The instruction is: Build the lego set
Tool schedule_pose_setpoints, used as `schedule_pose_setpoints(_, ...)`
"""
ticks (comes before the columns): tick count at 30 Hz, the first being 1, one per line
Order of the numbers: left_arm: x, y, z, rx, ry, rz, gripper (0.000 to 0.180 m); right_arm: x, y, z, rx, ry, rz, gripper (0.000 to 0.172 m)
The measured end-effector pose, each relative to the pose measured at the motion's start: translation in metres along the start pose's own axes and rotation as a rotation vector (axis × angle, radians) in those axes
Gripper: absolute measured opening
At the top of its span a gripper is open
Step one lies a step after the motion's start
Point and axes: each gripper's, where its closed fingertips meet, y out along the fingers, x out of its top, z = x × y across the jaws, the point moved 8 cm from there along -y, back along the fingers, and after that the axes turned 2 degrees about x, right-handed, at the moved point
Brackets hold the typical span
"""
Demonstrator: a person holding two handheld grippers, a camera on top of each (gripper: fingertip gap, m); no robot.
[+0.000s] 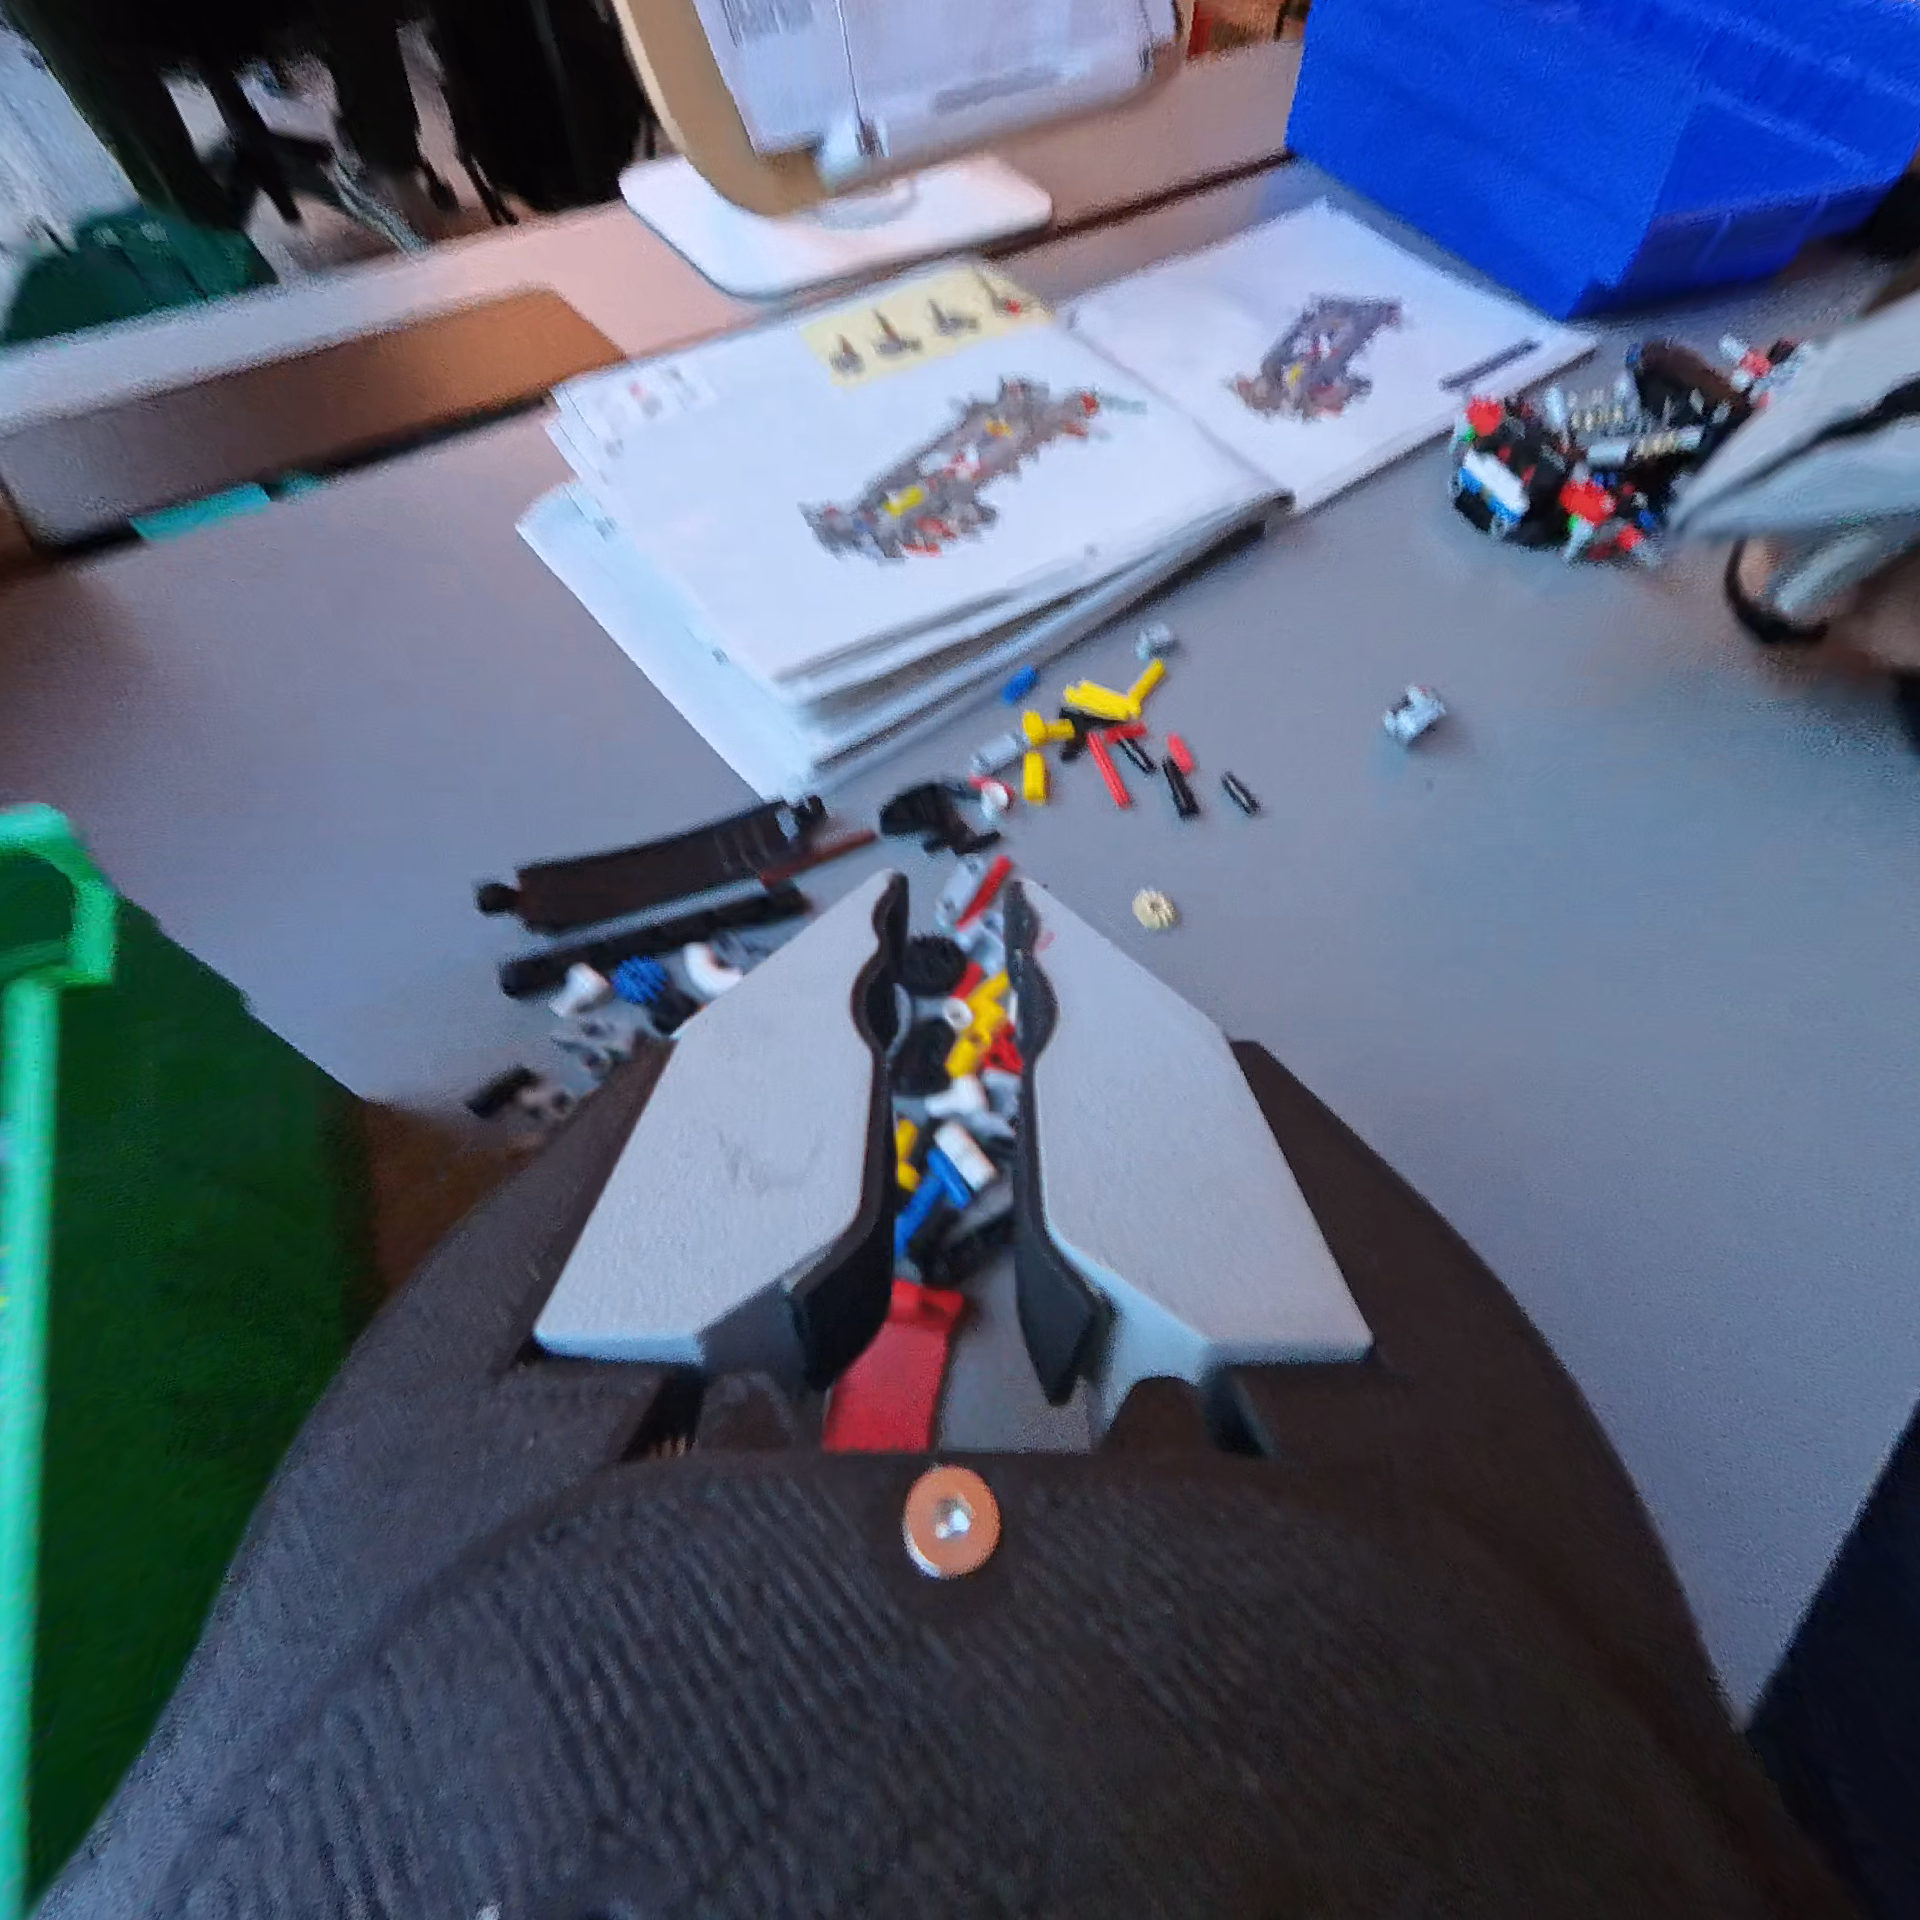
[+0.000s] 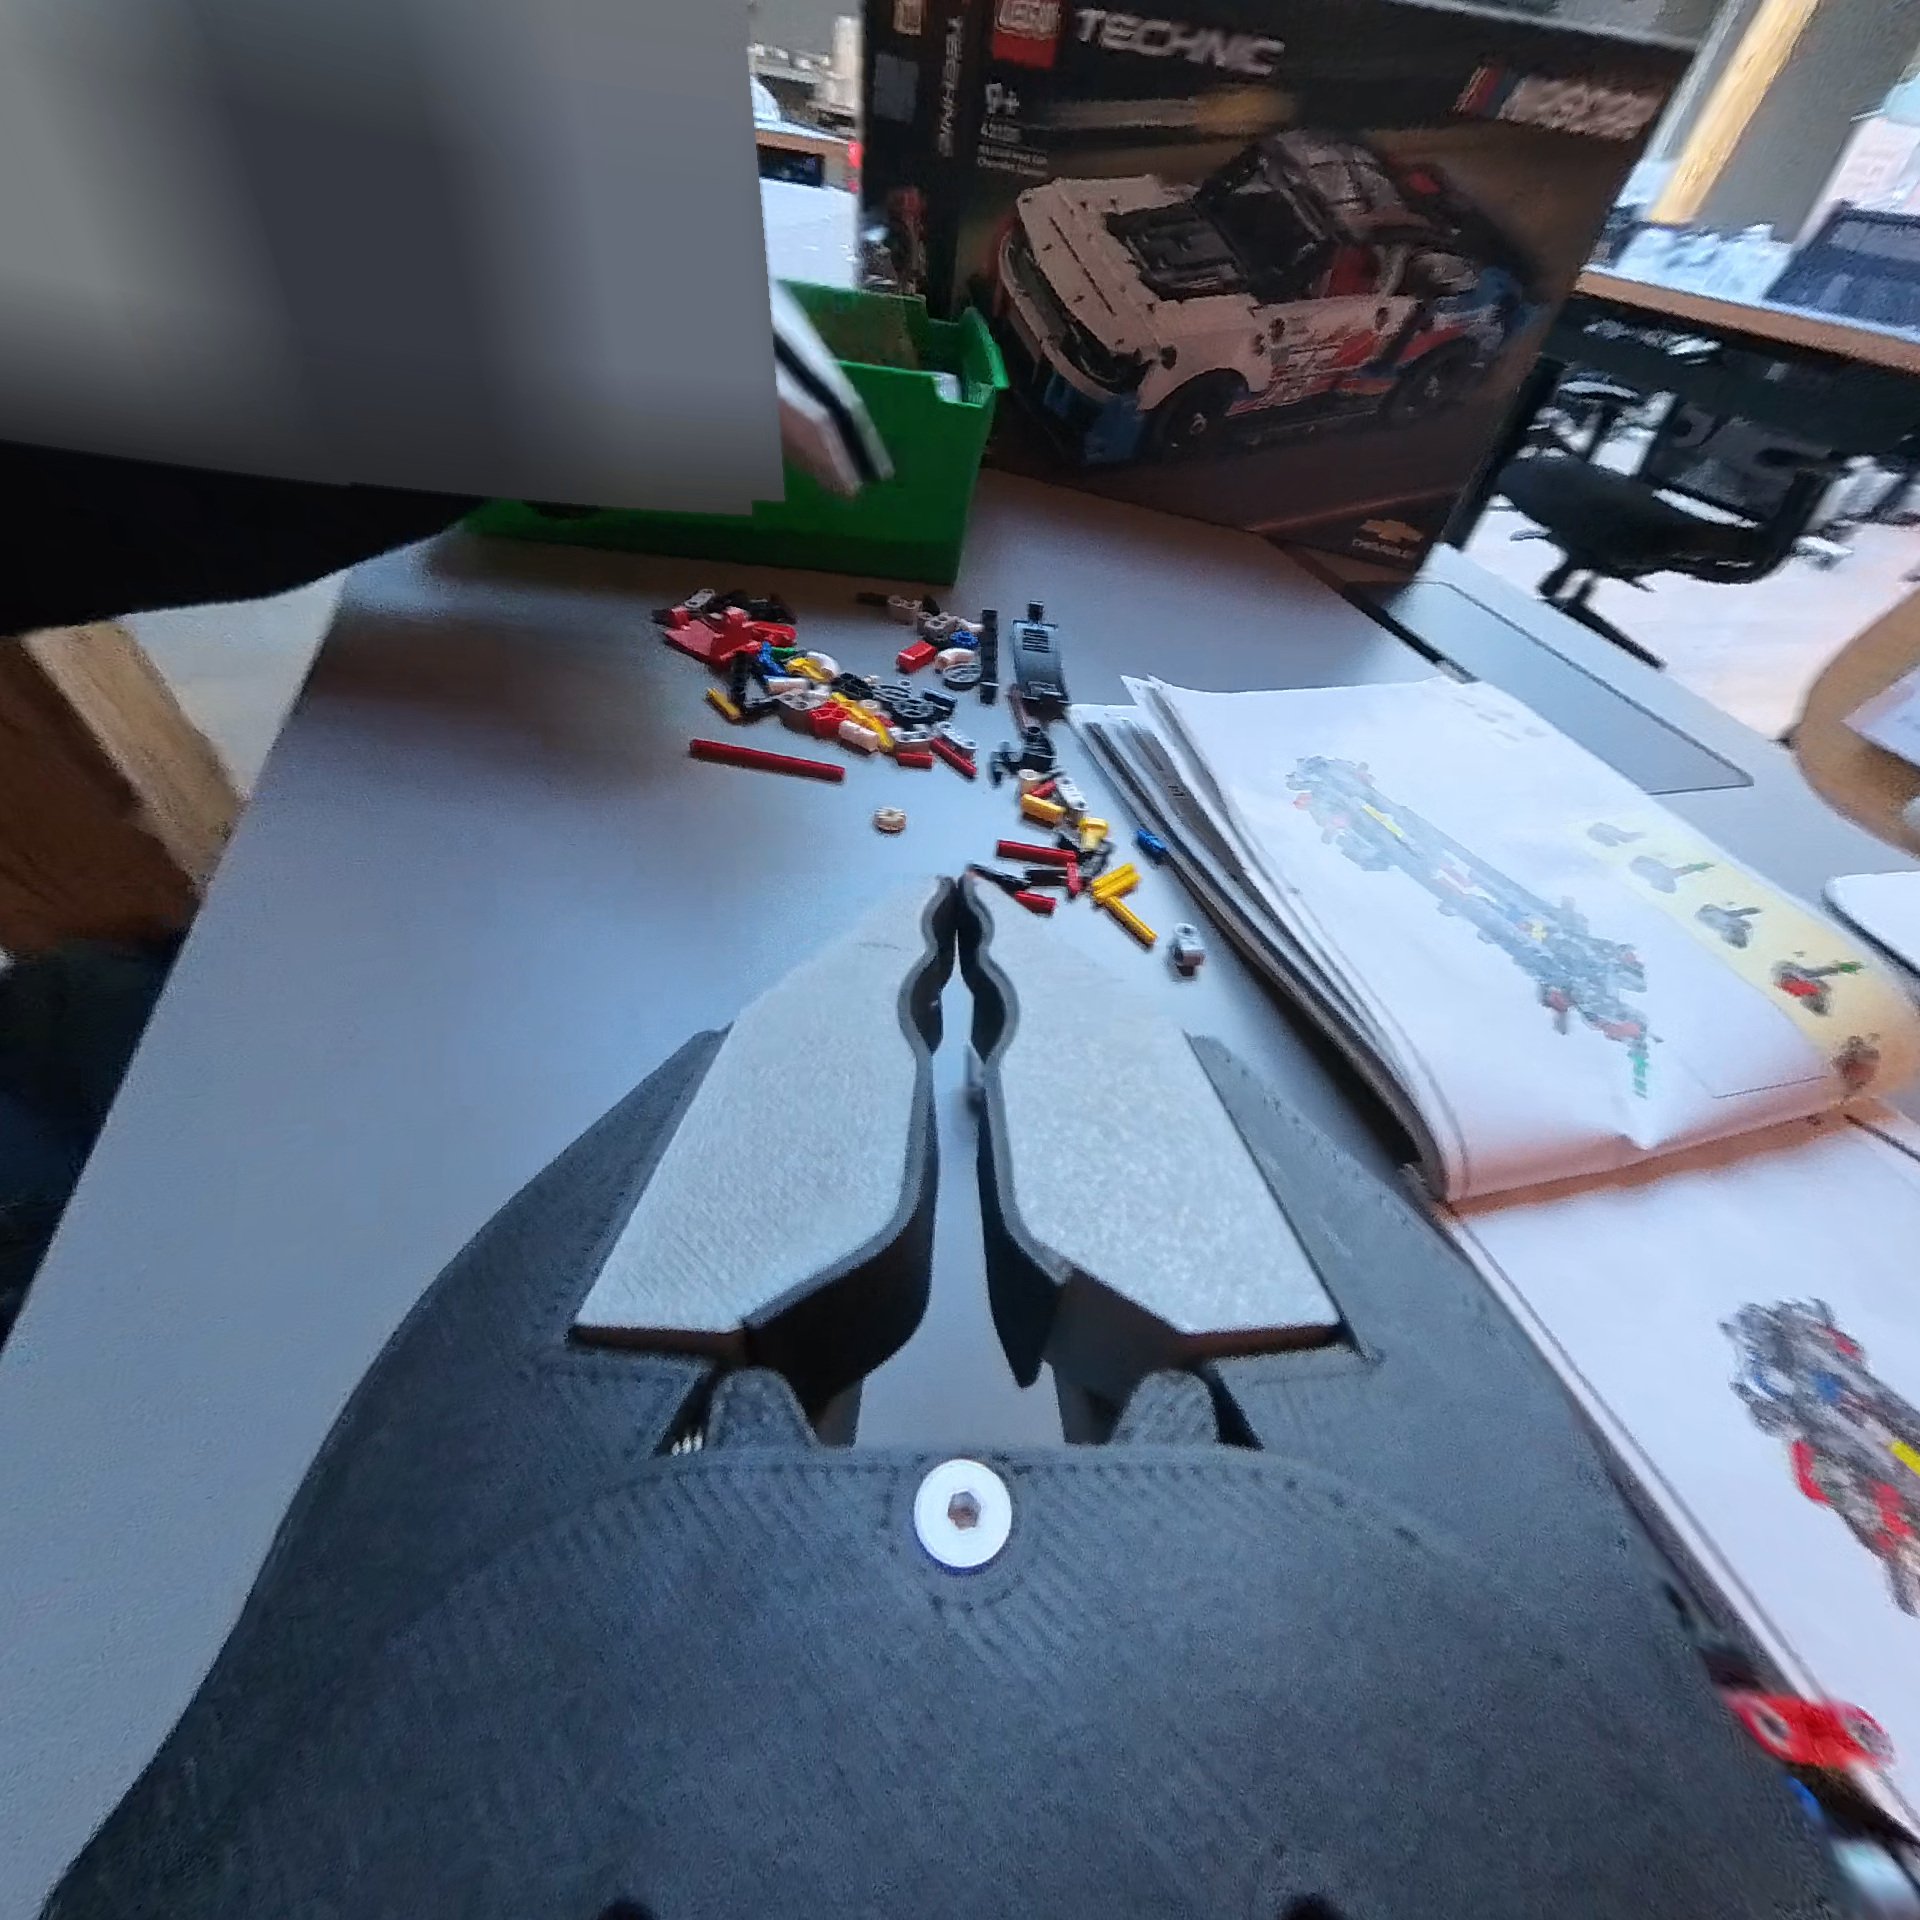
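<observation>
My left gripper [image 1: 958, 888] is open and hangs over a heap of small building pieces [image 1: 956, 1049], red, yellow, black, blue and white. The heap shows through the gap between the fingers, and the pads press on nothing. Long black pieces [image 1: 644, 883] lie to its left and a tan gear [image 1: 1153, 909] to its right. My right gripper [image 2: 956, 894] is shut, its tips touching with nothing seen between them. It sits just short of a scatter of red, yellow and black pins [image 2: 1081, 862]. It also shows at the right edge of the left wrist view [image 1: 1808, 457].
An open instruction booklet [image 1: 935, 468] [image 2: 1455, 914] lies on the grey table [image 2: 468, 935]. A partly built model [image 1: 1579, 457] stands near a blue bin [image 1: 1600, 135]. A green bin [image 2: 894, 468] and the set's box [image 2: 1247, 260] stand beyond the larger heap [image 2: 831, 696]. A red axle [image 2: 767, 761] lies apart. The grippers' ends are close to 20 centimetres from one another. From my left tips it is roughly 11 centimetres to the tan gear [image 1: 1153, 909]; from my right, 15 centimetres. It is also in sight in the right wrist view [image 2: 889, 816].
</observation>
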Motion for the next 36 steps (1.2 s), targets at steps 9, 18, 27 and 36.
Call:
schedule_pose_setpoints(9,-0.017,0.015,-0.061,-0.099,0.03,0.095,0.016,0.022,-0.043,-0.024,-0.212,0.082,-0.15,0.0)
schedule_pose_setpoints(18,-0.023,0.038,-0.103,-0.186,0.15,0.123,0.015,0.024,-0.056,-0.033,-0.215,0.173,-0.255,0.0)
schedule_pose_setpoints(27,-0.022,0.043,-0.129,-0.182,0.289,-0.032,0.017,0.027,-0.051,-0.024,-0.186,0.146,-0.262,0.0)
schedule_pose_setpoints(36,-0.027,0.039,-0.145,-0.185,0.522,-0.201,0.007,0.031,-0.04,-0.004,-0.132,0.064,-0.22,0.0)
